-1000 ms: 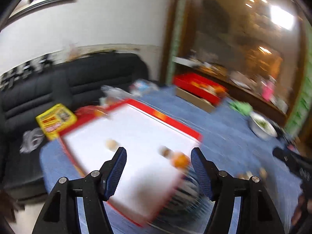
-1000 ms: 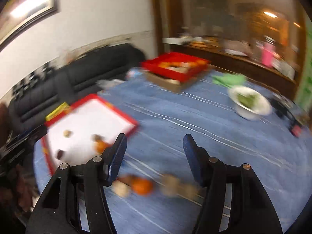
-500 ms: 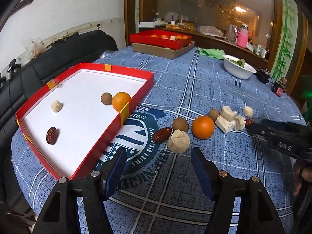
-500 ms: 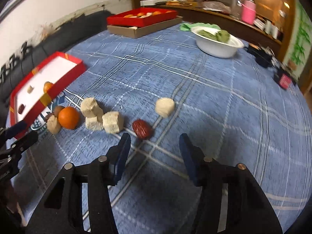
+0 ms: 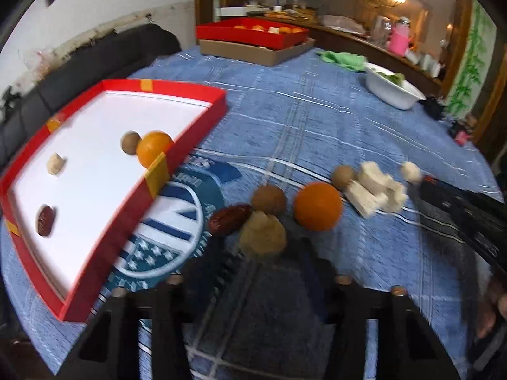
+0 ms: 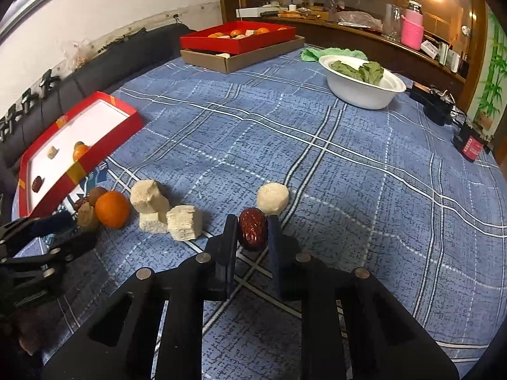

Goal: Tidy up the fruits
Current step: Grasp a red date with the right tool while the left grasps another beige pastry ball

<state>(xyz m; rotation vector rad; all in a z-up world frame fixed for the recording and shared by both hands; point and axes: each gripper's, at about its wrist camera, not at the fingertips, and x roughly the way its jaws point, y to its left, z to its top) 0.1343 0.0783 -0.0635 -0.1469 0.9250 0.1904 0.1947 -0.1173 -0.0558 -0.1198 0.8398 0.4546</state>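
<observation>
Loose on the blue checked cloth lie an orange (image 5: 317,205), a brown round fruit (image 5: 268,199), a red date (image 5: 228,220), a beige lump (image 5: 261,232) and white cubes (image 6: 183,221). My left gripper (image 5: 261,250) is blurred and its jaws are closing. The beige lump is between them, and the fingers look pressed to its sides. My right gripper (image 6: 253,220) is shut on a second red date (image 6: 252,232), right in front of a pale ball (image 6: 273,198). The red tray (image 5: 202,126) at left holds an orange, a brown fruit, a small beige piece and a date.
A white bowl of green leaves (image 6: 364,85) stands at the back right, with a green cloth behind it. Another red tray on a cardboard box (image 6: 237,42) sits at the far edge. Black devices (image 6: 434,104) lie at the right edge. A black sofa (image 6: 95,72) runs along the left.
My left gripper dropped forward onto the beige lump and its jaws narrowed around it. My right gripper sank to the cloth and closed on the red date.
</observation>
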